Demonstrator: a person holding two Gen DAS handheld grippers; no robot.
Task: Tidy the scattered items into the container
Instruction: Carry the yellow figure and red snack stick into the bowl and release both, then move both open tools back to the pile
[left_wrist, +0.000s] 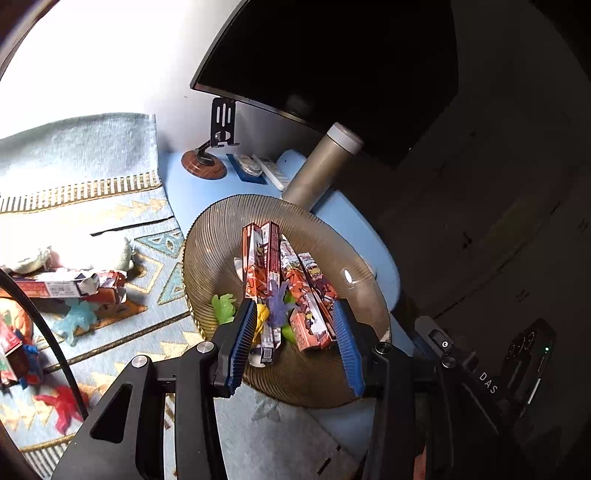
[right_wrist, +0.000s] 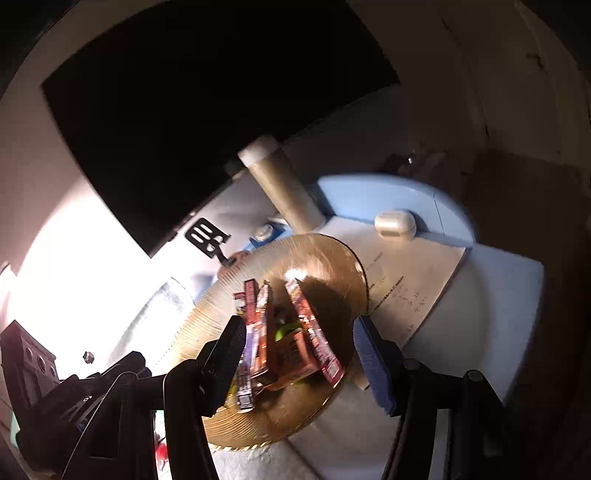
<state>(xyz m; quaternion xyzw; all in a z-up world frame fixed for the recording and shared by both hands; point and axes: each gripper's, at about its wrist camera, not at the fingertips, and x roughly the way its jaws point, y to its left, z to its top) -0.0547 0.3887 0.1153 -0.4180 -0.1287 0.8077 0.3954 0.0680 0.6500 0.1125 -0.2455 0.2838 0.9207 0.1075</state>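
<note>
On the blue counter (left_wrist: 199, 192), the bowl (left_wrist: 221, 236) held boxes (left_wrist: 258, 258); both tools, left (left_wrist: 295, 314) and right (right_wrist: 299, 332), hung open above, gripping nothing; loose toys (left_wrist: 74, 325) lay at nine o'clock.

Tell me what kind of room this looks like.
Probably a living room or bedroom at home: a dark flat screen on the wall, a patterned blue rug strewn with toys, and a ribbed amber bowl of toy boxes on a low blue table.
</note>
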